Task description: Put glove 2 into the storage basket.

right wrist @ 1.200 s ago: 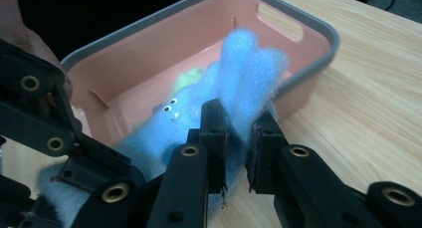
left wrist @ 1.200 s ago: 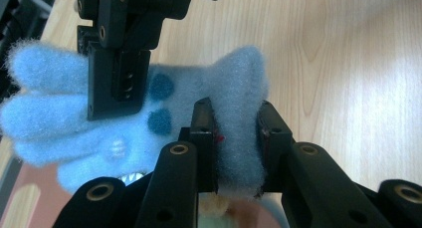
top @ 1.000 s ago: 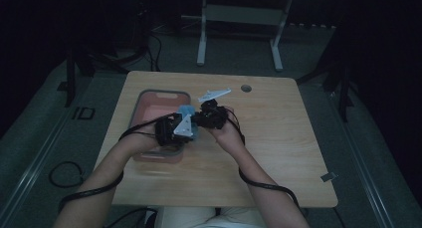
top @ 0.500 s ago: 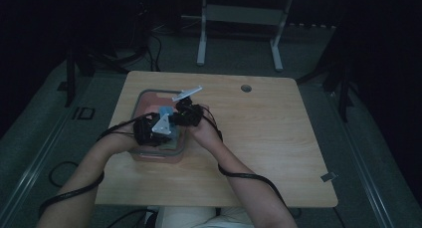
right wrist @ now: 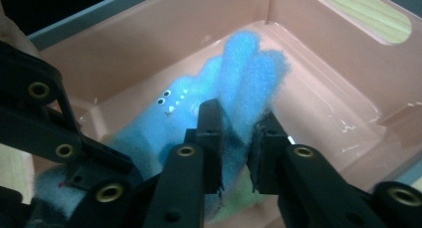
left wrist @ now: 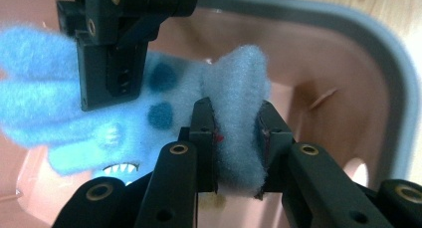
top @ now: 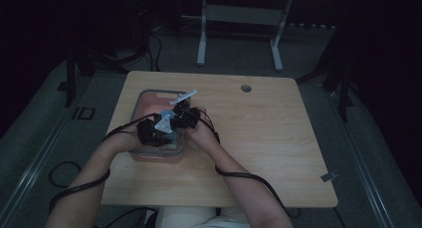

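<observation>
Just fuzzy blue plush toy [left wrist: 164, 98], glossy pink bin [right wrist: 149, 34]

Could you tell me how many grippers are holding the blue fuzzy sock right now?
2: the left gripper pinches one fold of the blue fuzzy sock, and the right gripper pinches another, both inside the pink bin.

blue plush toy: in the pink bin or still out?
In. The blue plush toy hangs inside the pink bin, walls around it, held between the jaws of the left gripper and right gripper. Touching the floor: cannot tell.
</observation>
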`<state>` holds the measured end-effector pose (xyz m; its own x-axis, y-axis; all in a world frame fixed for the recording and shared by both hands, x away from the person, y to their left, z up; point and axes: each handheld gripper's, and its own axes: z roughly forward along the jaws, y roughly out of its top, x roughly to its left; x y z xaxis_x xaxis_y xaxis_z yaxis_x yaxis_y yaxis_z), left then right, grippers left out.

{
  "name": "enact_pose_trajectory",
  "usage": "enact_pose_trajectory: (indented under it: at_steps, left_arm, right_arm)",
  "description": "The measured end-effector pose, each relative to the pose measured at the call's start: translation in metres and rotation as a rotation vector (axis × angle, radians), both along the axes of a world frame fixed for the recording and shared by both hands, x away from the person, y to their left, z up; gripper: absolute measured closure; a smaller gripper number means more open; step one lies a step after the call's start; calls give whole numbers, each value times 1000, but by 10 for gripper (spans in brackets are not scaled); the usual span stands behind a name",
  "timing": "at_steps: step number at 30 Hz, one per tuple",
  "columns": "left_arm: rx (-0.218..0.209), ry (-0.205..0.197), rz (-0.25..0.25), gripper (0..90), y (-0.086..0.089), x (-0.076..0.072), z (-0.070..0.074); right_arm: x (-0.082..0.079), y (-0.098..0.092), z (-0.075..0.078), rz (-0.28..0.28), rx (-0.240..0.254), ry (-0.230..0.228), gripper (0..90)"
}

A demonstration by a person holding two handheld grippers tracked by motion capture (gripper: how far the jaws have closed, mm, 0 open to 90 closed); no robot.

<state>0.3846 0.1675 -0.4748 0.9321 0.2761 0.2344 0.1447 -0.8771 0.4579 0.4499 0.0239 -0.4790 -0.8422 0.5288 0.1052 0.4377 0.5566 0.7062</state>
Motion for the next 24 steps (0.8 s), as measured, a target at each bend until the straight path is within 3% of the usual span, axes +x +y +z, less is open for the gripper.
enact_pose_trajectory:
  at_steps: [3,5,13,17,20,21,24]
  left_arm:
    - [9,20,4,742,0,3,-7]
    - [-17,32,14,741,1,5,-9]
    - [-21,47,26,712,2,6,-8]
    - [-43,38,46,560,3,4,-6]
    - [-49,16,89,384,5,2,-1]
    - [-57,9,113,263,6,3,2]
    - [-122,14,169,196,14,3,14]
  right_arm:
    - [1,-1,-2,-2,-38,-10,626]
    - [0,-4,-3,-1,-44,-13,572]
    - [0,-23,11,-12,51,-25,467]
    - [-3,-32,19,-24,119,-29,381]
    - [-5,-39,24,-11,152,-23,281]
    - [-6,-41,25,-3,155,-27,262]
    - [-8,-45,28,8,171,-25,202]
